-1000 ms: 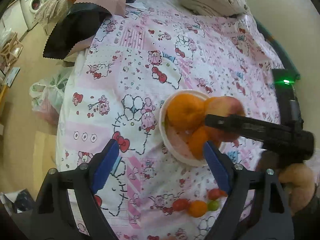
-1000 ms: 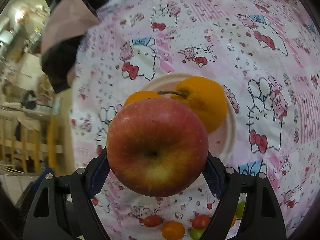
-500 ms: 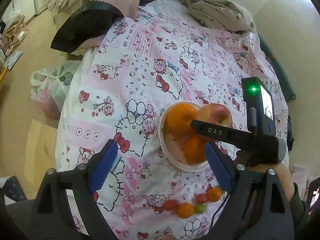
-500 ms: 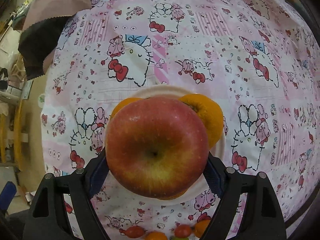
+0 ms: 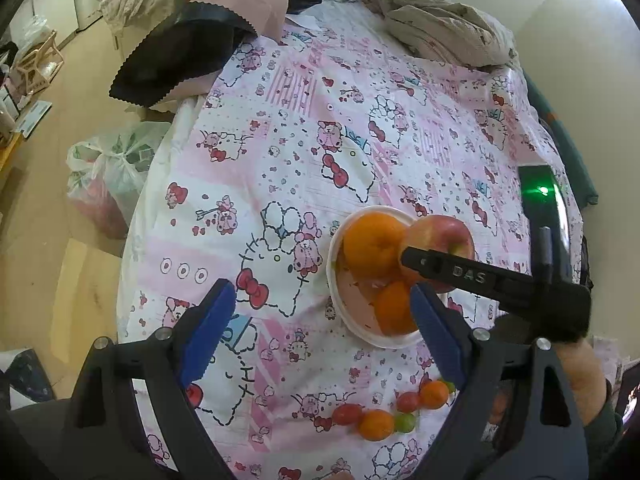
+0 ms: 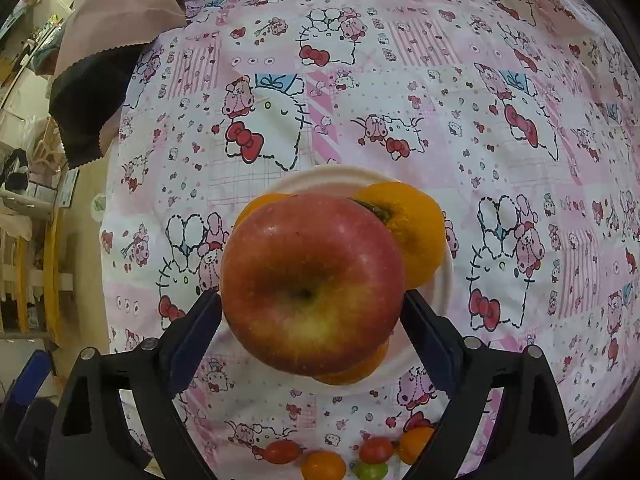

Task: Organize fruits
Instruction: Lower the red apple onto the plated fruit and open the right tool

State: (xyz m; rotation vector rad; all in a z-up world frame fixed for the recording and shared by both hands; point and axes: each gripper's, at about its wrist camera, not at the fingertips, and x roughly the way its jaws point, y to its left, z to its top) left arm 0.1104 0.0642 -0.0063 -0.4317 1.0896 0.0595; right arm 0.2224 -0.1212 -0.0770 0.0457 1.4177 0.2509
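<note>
My right gripper point(image 6: 312, 312) is shut on a red apple point(image 6: 312, 284) and holds it over a white bowl point(image 6: 332, 174). The bowl holds oranges; one orange point(image 6: 416, 232) shows behind the apple. In the left wrist view the bowl point(image 5: 334, 280) sits on the pink patterned cloth with a large orange point(image 5: 372, 246), a smaller orange point(image 5: 392, 306) and the apple point(image 5: 436, 240) in the right gripper's black finger point(image 5: 460, 274). My left gripper point(image 5: 320, 336) is open and empty, above the cloth left of the bowl. Several small tomatoes point(image 5: 376, 420) lie in a row near the front edge.
The small tomatoes also show in the right wrist view point(image 6: 324, 462). A pile of clothes point(image 5: 448, 32) lies at the far end. A black and pink cloth point(image 5: 180, 64) hangs off the far left corner. A plastic bag point(image 5: 108, 172) sits on the floor left.
The right gripper with the apple has pulled back and risen a little over the bowl. The left gripper has also drawn back, so more of the cloth shows.
</note>
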